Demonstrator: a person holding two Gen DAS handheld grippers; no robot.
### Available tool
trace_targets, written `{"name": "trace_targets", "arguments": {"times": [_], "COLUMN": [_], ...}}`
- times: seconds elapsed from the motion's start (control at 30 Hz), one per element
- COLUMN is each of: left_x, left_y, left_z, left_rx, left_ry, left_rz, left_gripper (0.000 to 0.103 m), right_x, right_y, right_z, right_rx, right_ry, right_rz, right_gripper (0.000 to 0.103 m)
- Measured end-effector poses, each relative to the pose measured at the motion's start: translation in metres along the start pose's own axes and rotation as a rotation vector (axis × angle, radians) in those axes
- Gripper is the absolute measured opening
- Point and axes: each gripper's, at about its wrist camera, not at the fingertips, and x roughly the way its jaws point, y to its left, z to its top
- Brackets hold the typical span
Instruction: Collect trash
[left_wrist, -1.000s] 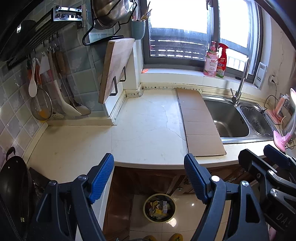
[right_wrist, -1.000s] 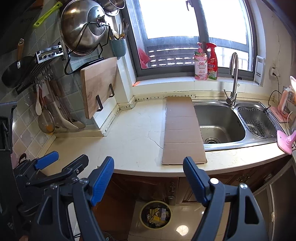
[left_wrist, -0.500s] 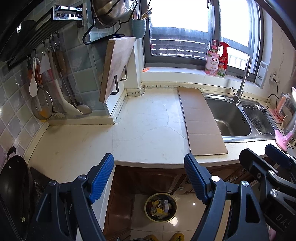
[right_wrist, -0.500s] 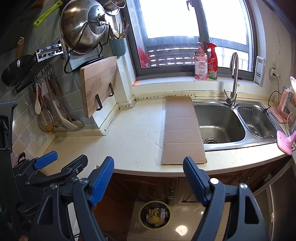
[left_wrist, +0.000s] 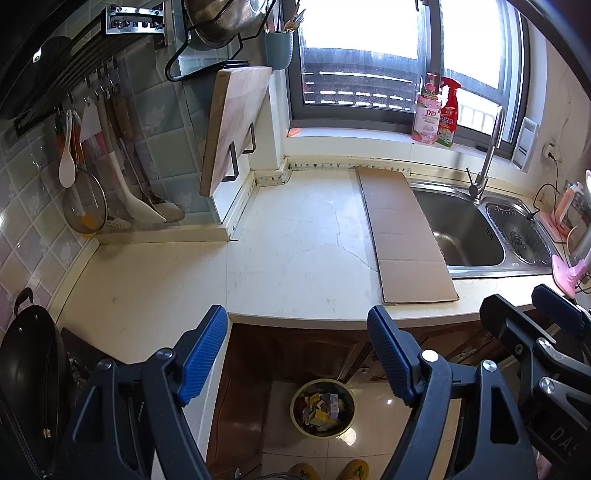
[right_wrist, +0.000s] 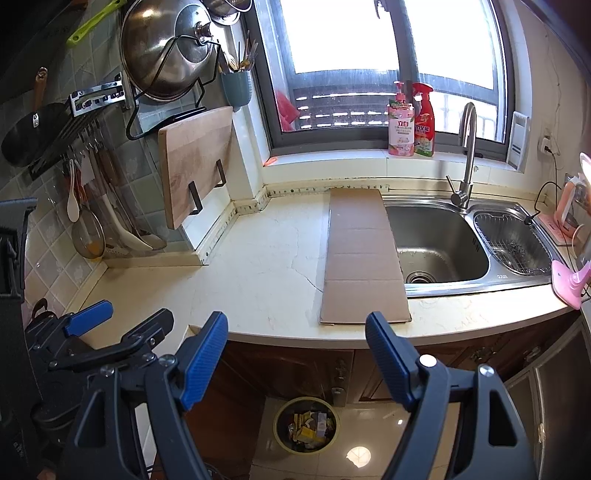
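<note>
Both tools hang out in front of the worktop (right_wrist: 266, 280), nothing gripped. The left hand-held gripper (left_wrist: 297, 354) has its blue pads spread wide with only air between them, and the right hand-held gripper (right_wrist: 295, 360) stands the same way, jaws apart and empty. Each points down past the worktop's front edge.

Where's the trash? The one loose piece up top is a flattened strip of cardboard (right_wrist: 364, 258), lying flat from the back wall to the front edge, its right side just overlapping the left rim of the sink (right_wrist: 439, 243). Down on the floor, in front of the cabinet doors, a round waste bin (right_wrist: 306, 424) sits already holding scraps.

So this reads as the start of a pick, no reach yet under way. My call: the cardboard goes next. It lies flush, so a jaw needs to get under it; the corner at the front edge looks like the easiest bite, or the side overhanging the sink. It's long too, likely needing folding or both grippers before that bin takes it.
</note>
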Motion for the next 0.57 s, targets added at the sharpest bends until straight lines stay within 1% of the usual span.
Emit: {"name": "trace_targets", "arguments": {"times": [0.57], "left_x": [0.0055], "left_y": [-0.0054], "left_z": [-0.0025], "left_rx": [0.005], "left_ry": [0.02], "left_rz": [0.006], "left_gripper": [0.077], "right_x": [0.0034], "right_y": [-0.0083], "right_z": [-0.0014], "right_rx": [-0.009], "right_ry": [0.018], "right_rz": [0.004], "right_gripper": [0.078]}}
